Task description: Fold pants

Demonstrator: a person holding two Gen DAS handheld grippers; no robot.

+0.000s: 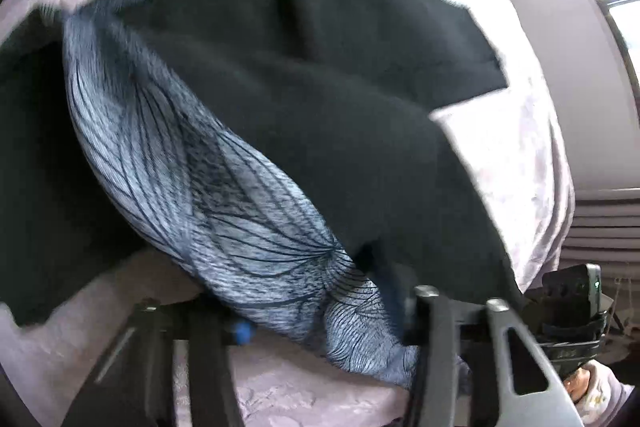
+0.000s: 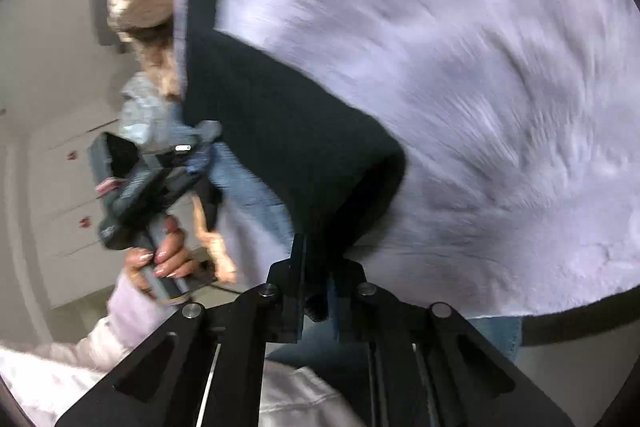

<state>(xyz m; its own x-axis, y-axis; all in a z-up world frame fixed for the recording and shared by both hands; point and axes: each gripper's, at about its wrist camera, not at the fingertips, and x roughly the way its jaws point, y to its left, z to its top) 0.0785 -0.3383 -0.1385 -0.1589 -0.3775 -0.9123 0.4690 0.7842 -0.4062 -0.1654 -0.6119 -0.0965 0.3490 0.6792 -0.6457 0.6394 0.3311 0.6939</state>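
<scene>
One pair of pants (image 1: 328, 131), dark outside with a blue line-patterned lining, lifted above a pale lilac bedspread (image 1: 516, 163). Two hand-held grippers: left hand-held gripper (image 1: 404, 311) pinching the lining edge; right hand-held gripper (image 2: 316, 287) pressed together on a dark fold. No legible writing.

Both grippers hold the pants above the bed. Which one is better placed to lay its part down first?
Probably the right. The right gripper is shut on dark cloth of the pants just above the pale bedcover. The left gripper holds a bunched, patterned part.
</scene>
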